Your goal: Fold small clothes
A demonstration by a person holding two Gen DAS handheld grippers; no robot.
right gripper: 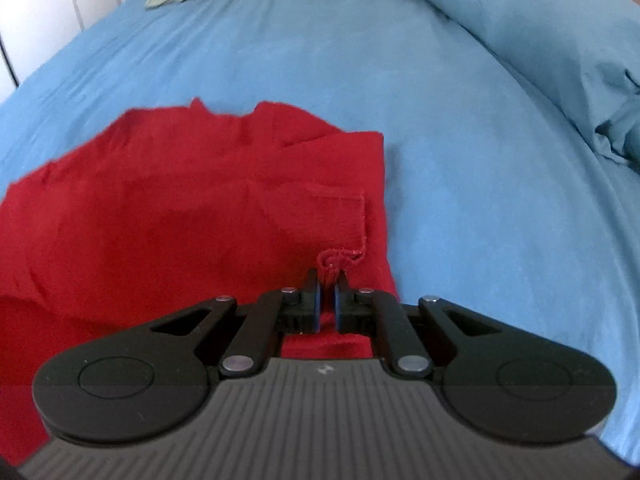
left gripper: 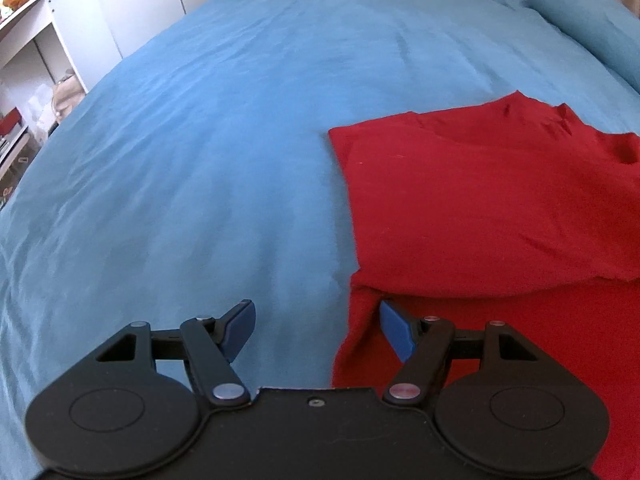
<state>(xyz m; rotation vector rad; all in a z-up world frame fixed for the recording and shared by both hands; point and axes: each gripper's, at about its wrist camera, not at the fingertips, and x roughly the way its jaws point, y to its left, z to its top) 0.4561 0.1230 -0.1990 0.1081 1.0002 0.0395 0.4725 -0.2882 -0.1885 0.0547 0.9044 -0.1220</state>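
One red knit garment point(left gripper: 480, 208) lies partly folded on the blue bedspread point(left gripper: 200, 160), near its front edge. Looks soft, light, floppy, prob. drapes and slips w/o two-point hold. Right gripper point(right gripper: 328, 284) is pinching a bunched cuff or hem corner. Left gripper point(left gripper: 316, 332) is spread wide, empty, straddling the garment's left edge; best grab there at the corner.

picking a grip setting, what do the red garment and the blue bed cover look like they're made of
Red garment: looks like a soft matte knit; the cuff edge bunches in the right hand-held gripper. Blue bed cover: seemingly smooth woven fabric, faint sheen, shallow wrinkles.
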